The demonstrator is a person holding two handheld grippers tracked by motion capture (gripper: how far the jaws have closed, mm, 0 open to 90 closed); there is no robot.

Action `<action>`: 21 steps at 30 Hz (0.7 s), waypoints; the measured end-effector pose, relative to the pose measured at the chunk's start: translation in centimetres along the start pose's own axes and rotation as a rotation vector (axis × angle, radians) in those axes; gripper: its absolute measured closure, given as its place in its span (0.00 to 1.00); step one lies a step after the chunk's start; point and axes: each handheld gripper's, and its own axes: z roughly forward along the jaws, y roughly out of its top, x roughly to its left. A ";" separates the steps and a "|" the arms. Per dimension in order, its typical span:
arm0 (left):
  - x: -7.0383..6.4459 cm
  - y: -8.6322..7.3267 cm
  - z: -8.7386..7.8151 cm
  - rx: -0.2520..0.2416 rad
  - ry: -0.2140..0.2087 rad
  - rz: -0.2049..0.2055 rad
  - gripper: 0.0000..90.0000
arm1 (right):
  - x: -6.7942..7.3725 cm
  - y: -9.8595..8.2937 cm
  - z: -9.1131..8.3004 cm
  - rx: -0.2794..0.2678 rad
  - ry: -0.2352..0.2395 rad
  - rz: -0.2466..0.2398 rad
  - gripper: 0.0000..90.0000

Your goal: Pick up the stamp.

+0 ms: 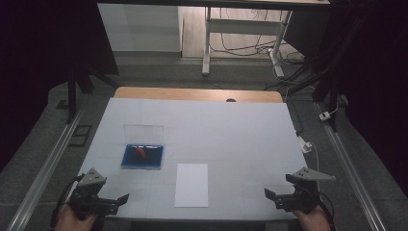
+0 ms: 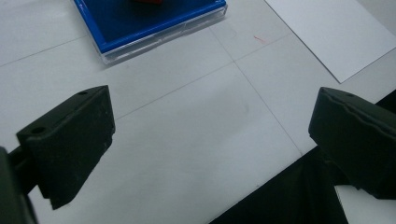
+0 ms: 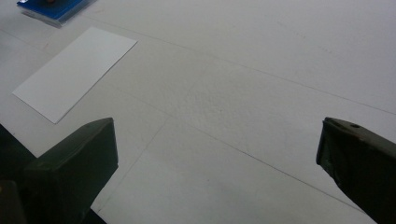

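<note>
I hold both tongs wide, idle at desk [image 1: 250,130] edge | left tongs [image 1: 126,198] 7 o'clock, right tongs [image 1: 267,193] 5 o'clock | blue case [image 1: 141,157] lid open, white card [image 1: 192,185] at 6 for easy reach

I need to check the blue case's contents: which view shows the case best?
The high view: the whole blue case shows, clear lid raised, something red inside. The left gripper view crops it at the top edge; the right gripper view catches one corner.

A blue-lined clear case [image 1: 141,157] holding something red, a plain white sheet [image 1: 192,185] and a white worktop [image 1: 231,130] faintly ruled with grid lines are seen beyond black jaws.
</note>
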 end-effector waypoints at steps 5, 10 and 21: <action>0.1 0.0 -0.1 -0.010 -0.013 -0.010 0.00 | 0.1 0.0 0.1 0.003 0.009 -0.004 0.00; 0.1 0.4 -0.4 -0.048 -0.016 0.000 0.00 | 0.2 0.0 0.2 0.015 0.007 -0.024 0.00; 0.4 0.9 -0.2 -0.069 -0.033 0.031 0.00 | 0.3 0.1 0.2 0.022 0.012 -0.026 0.00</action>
